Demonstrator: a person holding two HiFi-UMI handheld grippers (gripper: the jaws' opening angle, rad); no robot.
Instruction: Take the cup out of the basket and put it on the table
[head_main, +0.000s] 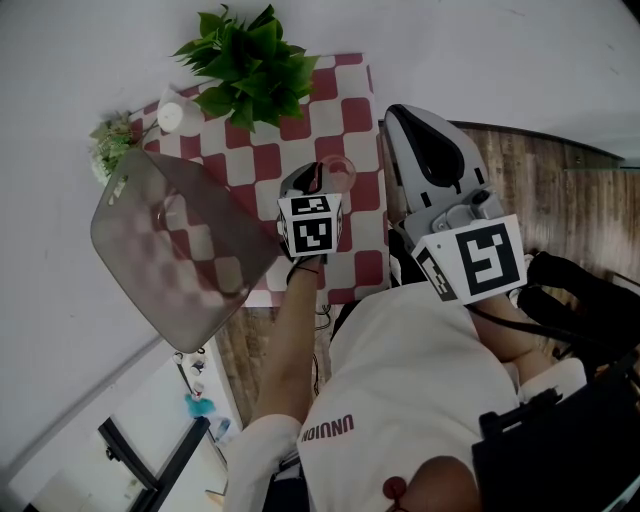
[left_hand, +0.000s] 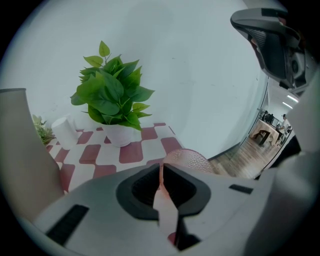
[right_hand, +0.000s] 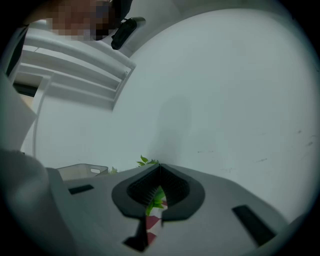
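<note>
A clear pinkish textured cup (head_main: 340, 172) is over the red-and-white checked cloth (head_main: 345, 105), to the right of the grey see-through basket (head_main: 130, 190). My left gripper (head_main: 318, 174) is shut on the cup's rim. In the left gripper view the cup's (left_hand: 186, 159) wall runs between the jaws of the left gripper (left_hand: 161, 169). Whether the cup rests on the cloth I cannot tell. My right gripper (head_main: 398, 112) is held level to the right of the cup, shut with nothing in it; the right gripper (right_hand: 159, 168) faces the white wall.
A leafy plant (head_main: 250, 65) in a white pot stands at the cloth's far end, with a small white cup (head_main: 172, 115) and a sprig of flowers (head_main: 108, 145) to its left. The basket wall (left_hand: 20, 145) is close on the left. Wooden floor (head_main: 540, 170) lies to the right.
</note>
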